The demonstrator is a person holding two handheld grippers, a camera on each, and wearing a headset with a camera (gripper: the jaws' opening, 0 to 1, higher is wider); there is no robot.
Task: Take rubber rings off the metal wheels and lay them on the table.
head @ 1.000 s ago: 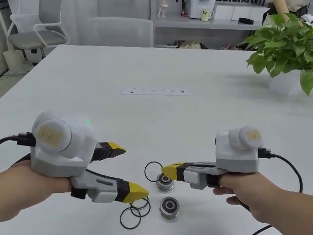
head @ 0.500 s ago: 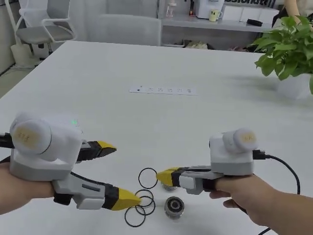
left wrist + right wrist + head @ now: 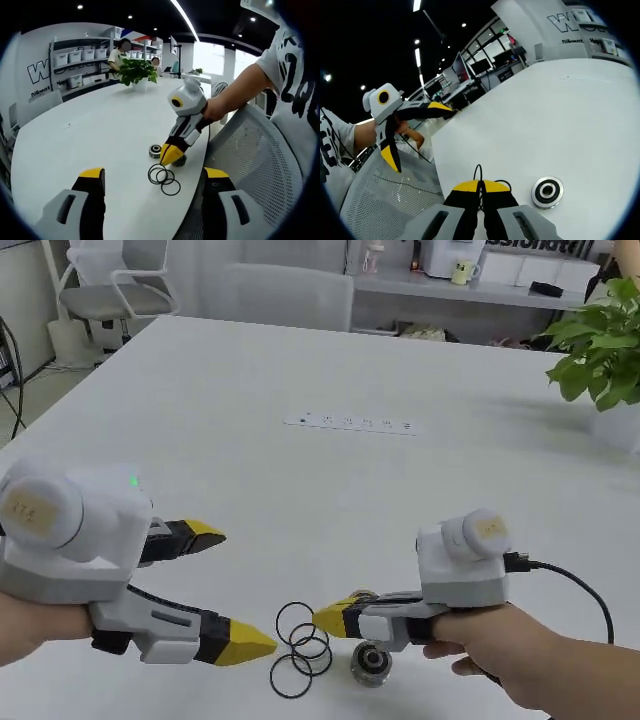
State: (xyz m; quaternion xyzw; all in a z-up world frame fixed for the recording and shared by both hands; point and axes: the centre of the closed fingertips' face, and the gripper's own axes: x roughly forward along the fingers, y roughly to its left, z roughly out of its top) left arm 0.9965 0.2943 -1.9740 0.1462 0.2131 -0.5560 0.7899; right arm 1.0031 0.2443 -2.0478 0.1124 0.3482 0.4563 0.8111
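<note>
Jaws pressed tight, the right gripper [image 3: 335, 618] appears to pinch a thin black rubber ring [image 3: 479, 172], which rises between its yellow tips in the right gripper view. The tips sit low over the white table [image 3: 350, 490], at the right of a cluster of loose rings [image 3: 300, 645] lying flat and overlapping near the table's near edge. The left gripper [image 3: 225, 590] stands with jaws spread wide and empty, just left of the cluster.

One metal wheel [image 3: 370, 662] rests just under the right gripper; a second wheel [image 3: 155, 149] lies just beyond it. Whether either wears a ring cannot be told.

The risks look plain. Released this close to the near edge, the ring could slide off the table. Stretched rubber may spring as the jaws part and scatter the pile. A low sweep of the tips could also nudge a wheel into rolling.

The right hand holds its gripper nearly level, pointing left across the person's front, its cable [image 3: 570, 580] trailing right. The left hand points its gripper rightward, tilted slightly down toward the rings.
</note>
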